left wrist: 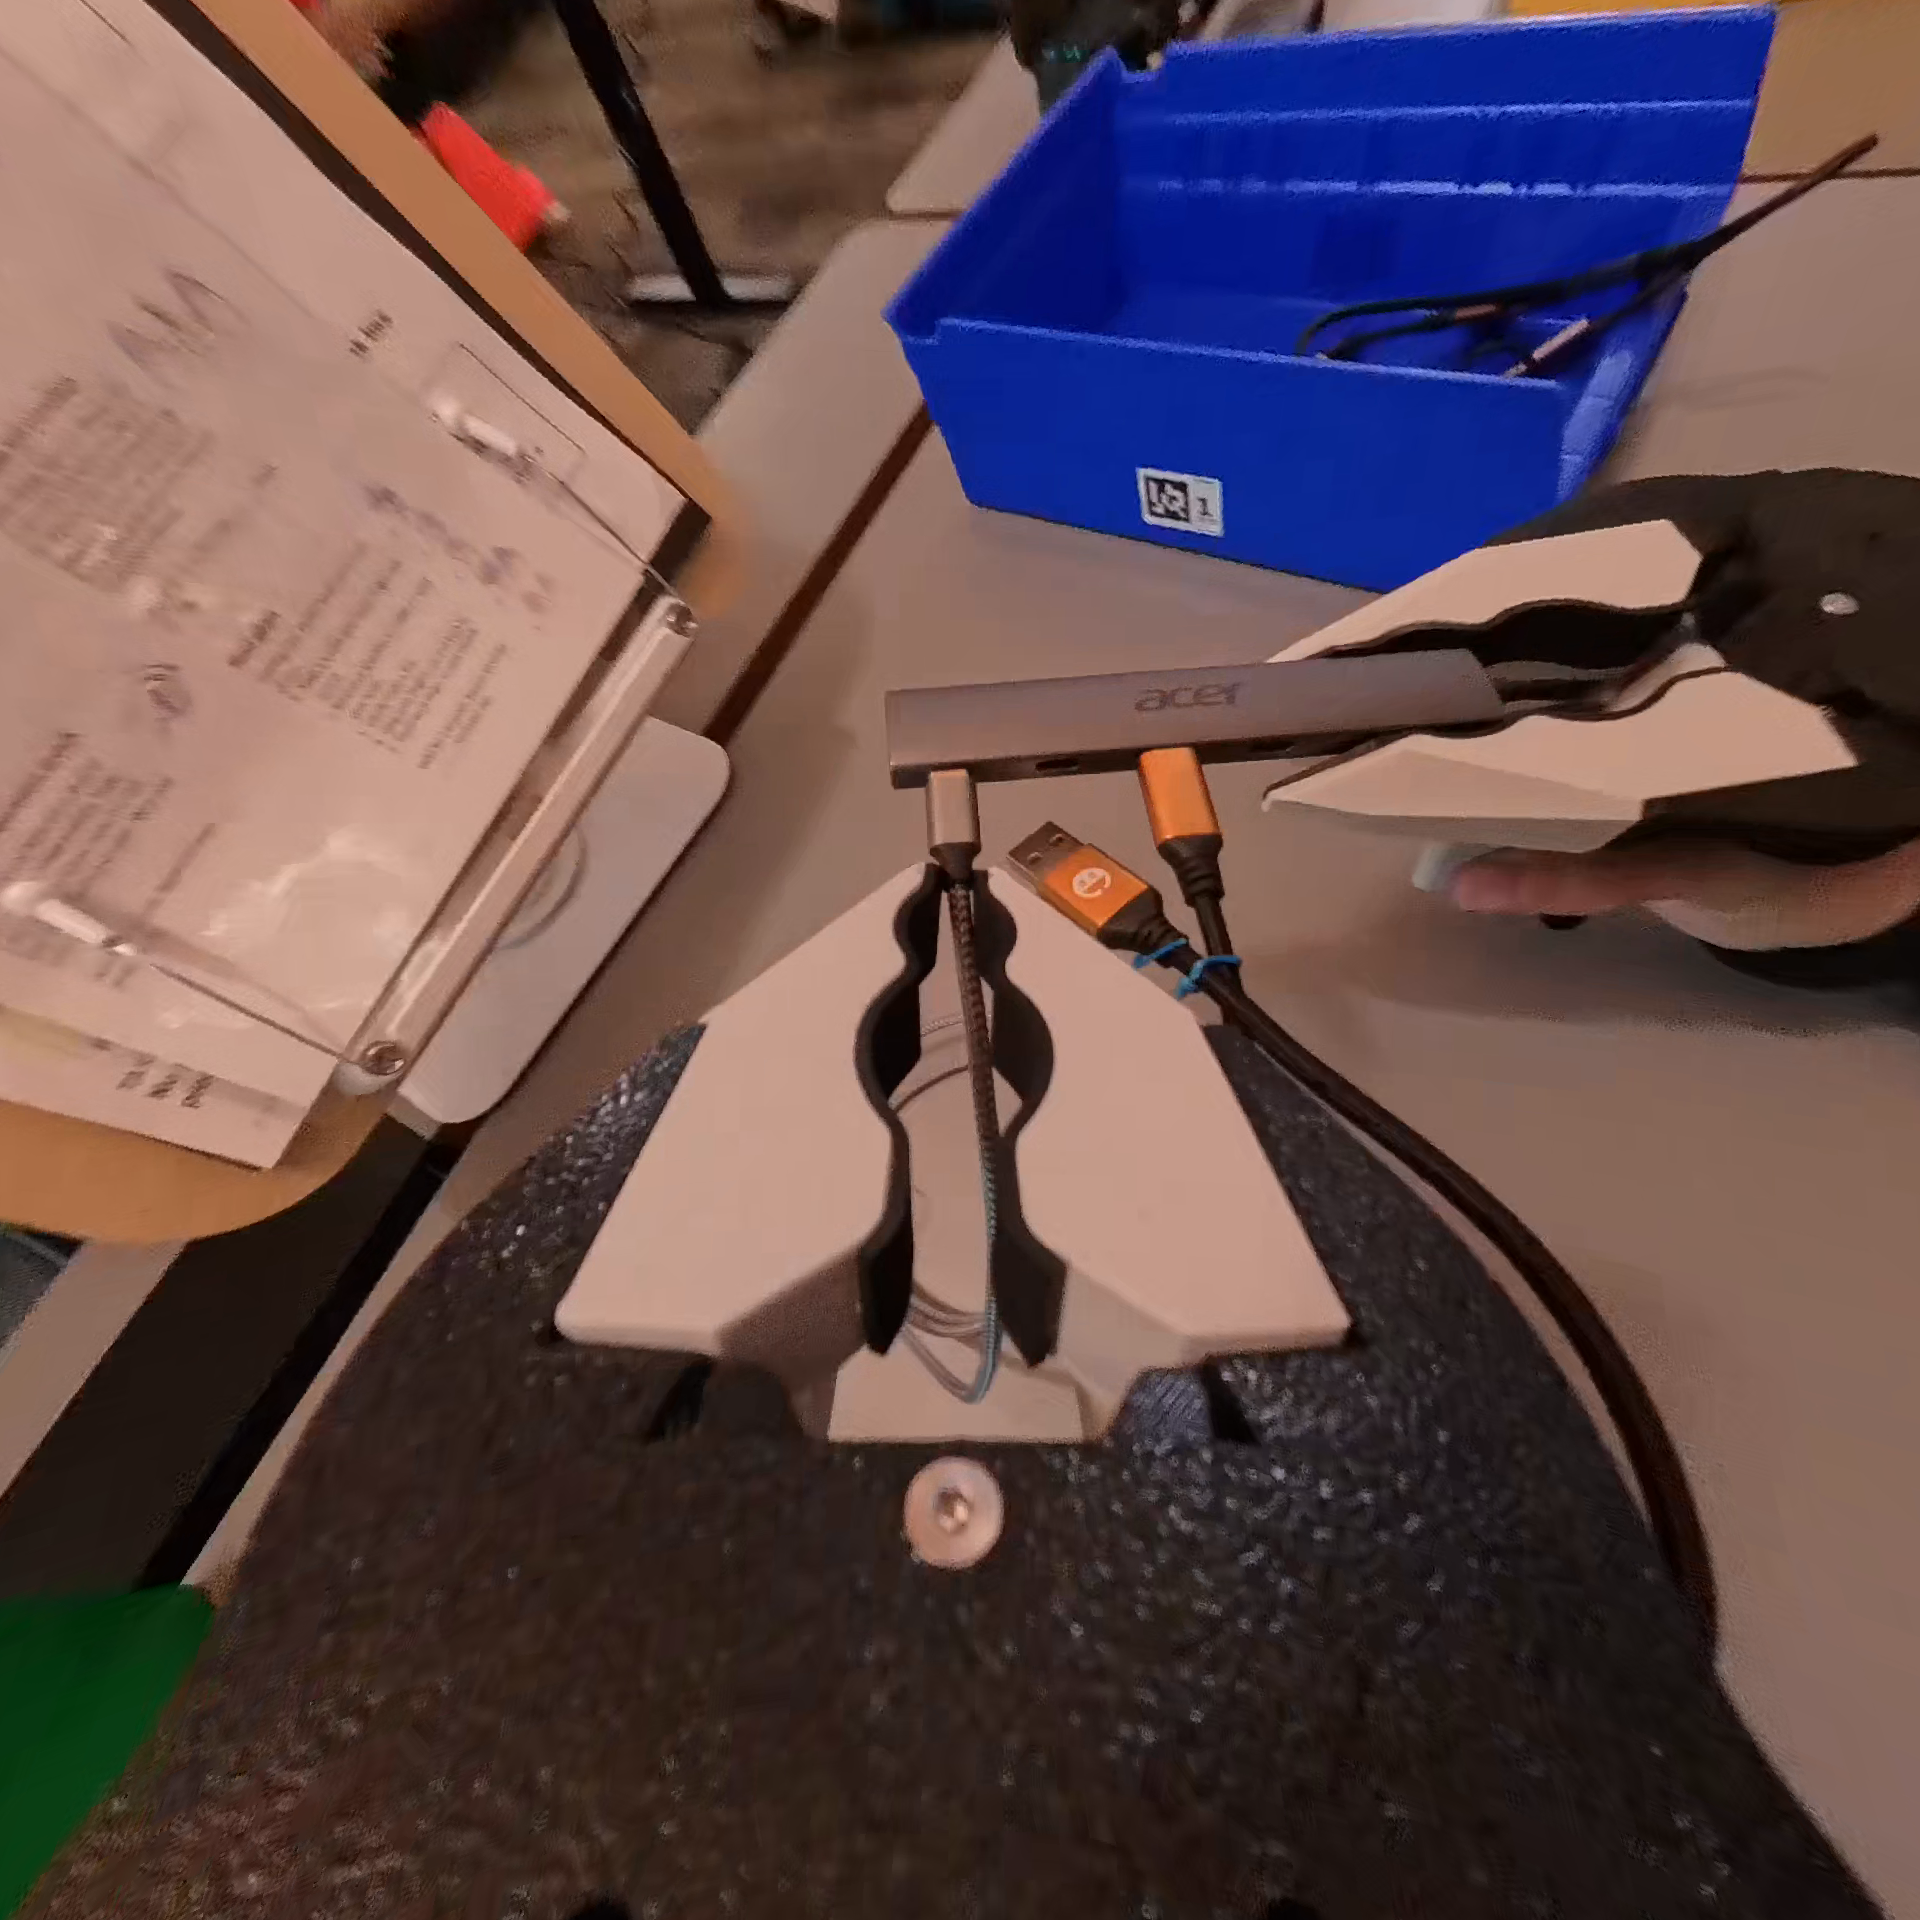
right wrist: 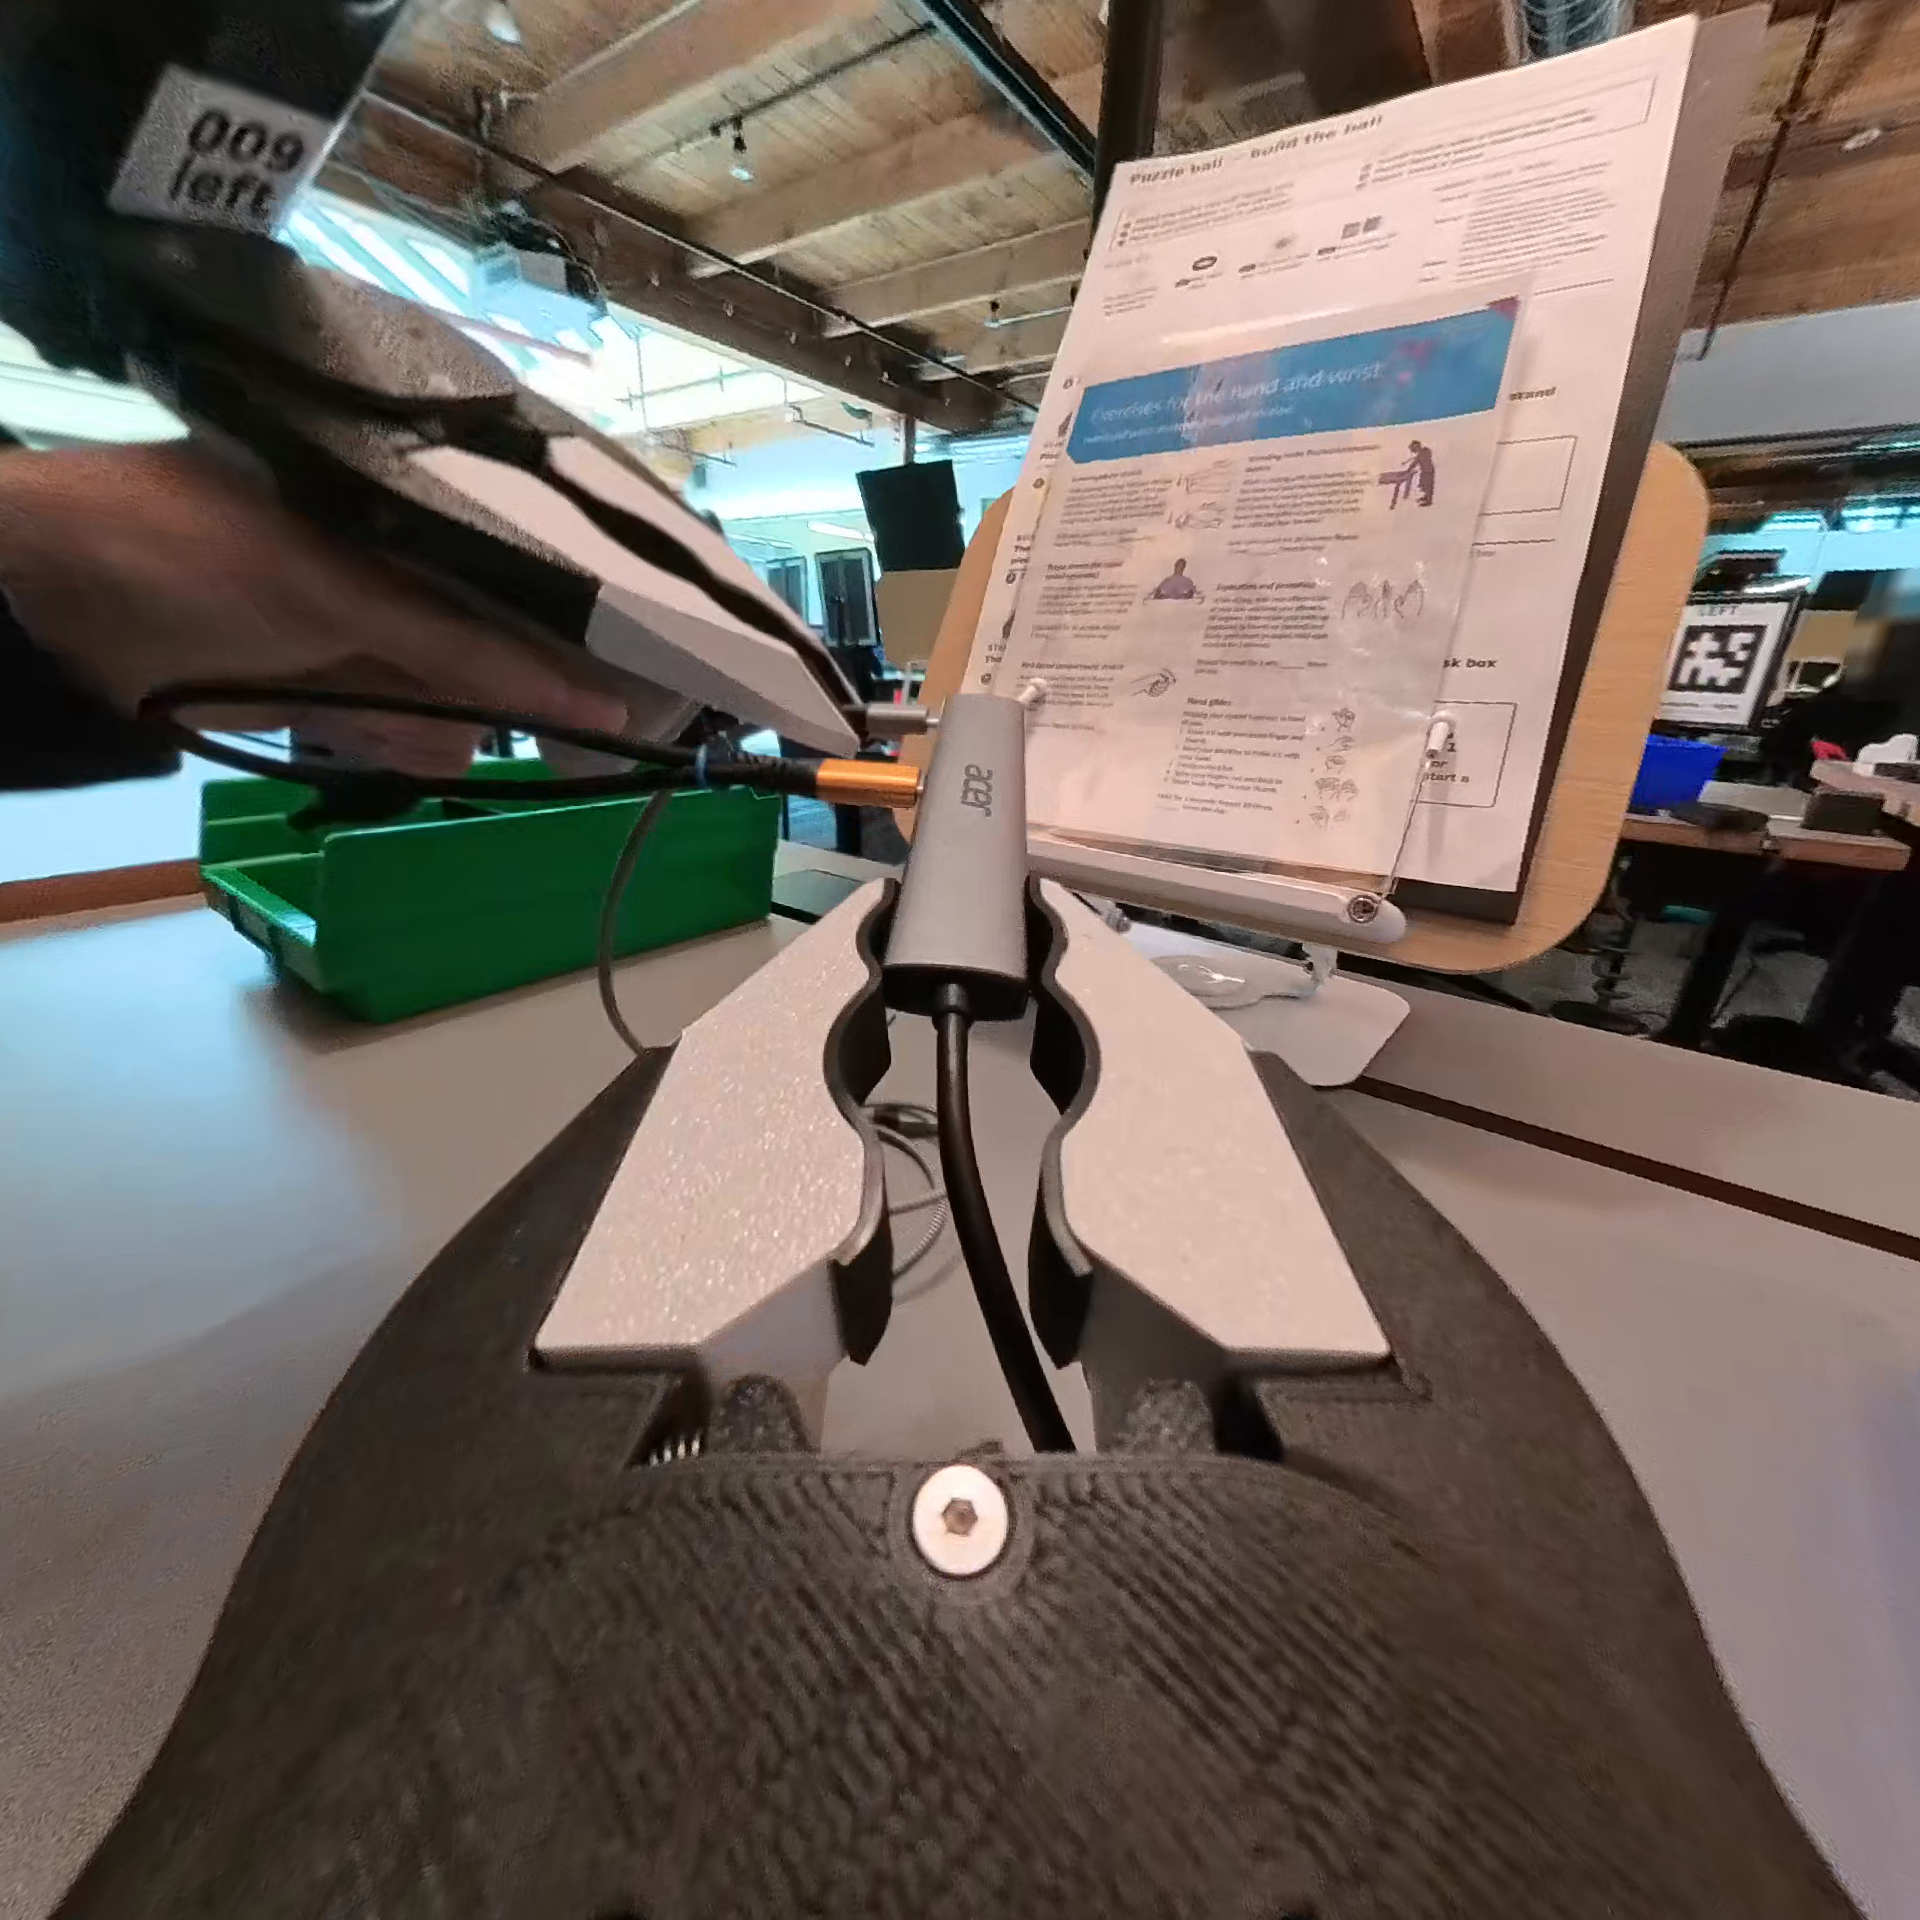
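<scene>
Hub (right wrist: pixel 961 862) in right claw (right wrist: pixel 956 925); left view shows blue bin (left wrist: pixel 1299 312).

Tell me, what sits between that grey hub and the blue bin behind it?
Only bare grey table, seen in the left wrist view, separates the hub from the blue bin.

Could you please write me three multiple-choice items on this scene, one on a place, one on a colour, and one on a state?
1. Where is the blue bin?
A. On the table behind the USB hub
B. Under the document stand
C. On the floor

2. What colour is the plug beside the silver plug in the hub?
A. Red
B. Orange
C. White

3. How is the right gripper?
A. Open, empty
B. Jaws shut on the hub
C. Out of sight

Answers: 1 A, the bin stands past the hub in the left wrist view. 2 B, its shell is orange. 3 B, both jaws clamp the hub's cable end.
</scene>
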